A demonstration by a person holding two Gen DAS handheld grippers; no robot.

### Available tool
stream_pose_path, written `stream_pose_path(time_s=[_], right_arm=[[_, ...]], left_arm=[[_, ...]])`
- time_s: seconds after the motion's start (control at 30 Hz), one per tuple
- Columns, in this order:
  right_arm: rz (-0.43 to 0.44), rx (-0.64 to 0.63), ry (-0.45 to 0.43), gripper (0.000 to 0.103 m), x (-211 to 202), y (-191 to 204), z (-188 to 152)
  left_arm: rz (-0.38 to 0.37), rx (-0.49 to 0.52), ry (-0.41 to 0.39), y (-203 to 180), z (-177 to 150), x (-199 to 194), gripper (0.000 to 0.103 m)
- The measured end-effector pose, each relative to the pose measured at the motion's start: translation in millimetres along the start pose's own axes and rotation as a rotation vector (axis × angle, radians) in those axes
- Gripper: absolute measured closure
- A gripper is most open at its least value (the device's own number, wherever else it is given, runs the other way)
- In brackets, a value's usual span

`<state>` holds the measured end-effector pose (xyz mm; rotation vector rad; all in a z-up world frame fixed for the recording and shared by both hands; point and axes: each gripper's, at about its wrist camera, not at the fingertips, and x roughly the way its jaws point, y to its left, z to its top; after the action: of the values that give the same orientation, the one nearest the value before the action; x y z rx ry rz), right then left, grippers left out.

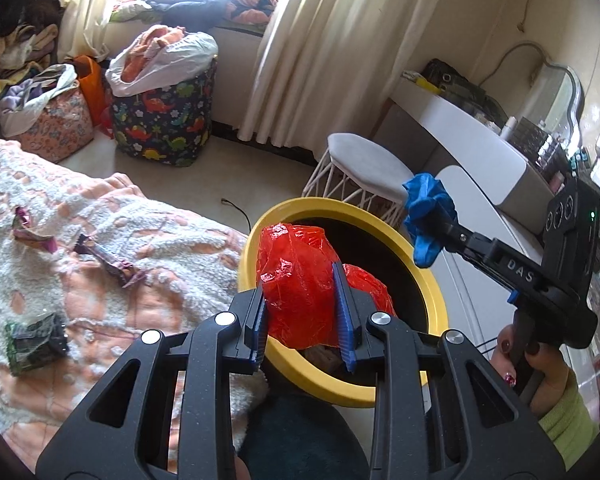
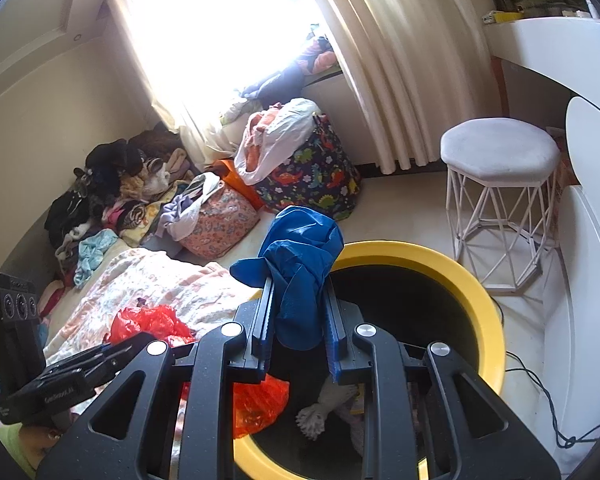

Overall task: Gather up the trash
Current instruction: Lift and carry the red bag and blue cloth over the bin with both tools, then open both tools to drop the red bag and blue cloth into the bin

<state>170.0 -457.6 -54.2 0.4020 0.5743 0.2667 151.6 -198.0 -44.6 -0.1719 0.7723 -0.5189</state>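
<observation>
I am at the dropping step: both loads hang over the yellow-rimmed bin (image 1: pixel 428 280), neither let go yet. My left tongs (image 1: pixel 300 304) are pinching a crumpled red plastic bag (image 1: pixel 296 280), which hangs just above the near part of the rim, part of it already inside the ring. My right tongs (image 2: pixel 298 312) are pinching a blue bag (image 2: pixel 300 248), held above the rim on the side nearer the bed (image 1: pixel 100 240).

Next, I judge, each pair only needs to spread. The red bag sits close to the rim's edge, so I would nudge the left tongs forward first, lest it catch and slide out onto the bed. The blue one also wants a little carry toward the dark middle.

Room is good: the bin mouth is wide, with some scraps low inside. A white stool (image 2: pixel 500 152) stands beyond the right tongs, well apart. Wrappers (image 1: pixel 108 264) lie on the bed left of my left tongs, still to collect.
</observation>
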Motion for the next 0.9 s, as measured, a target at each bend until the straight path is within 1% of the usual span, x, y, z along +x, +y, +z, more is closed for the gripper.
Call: stream_pose_path(time_s=[0.27, 0.5, 0.9], right_arm=[[-0.033, 0.022, 0.016, 0.082, 7, -14, -3], [-0.063, 0.048, 0.040, 0.082, 16, -26, -7], [-0.087, 0.074, 0.081, 0.080, 32, -39, -13]], left_arm=[[-0.015, 0.037, 0.037, -13, -8, 17, 0.081], [-0.020, 0.056, 0.072, -16, -14, 33, 0.081], [-0.024, 0.088, 0.124, -26, -23, 62, 0.081]])
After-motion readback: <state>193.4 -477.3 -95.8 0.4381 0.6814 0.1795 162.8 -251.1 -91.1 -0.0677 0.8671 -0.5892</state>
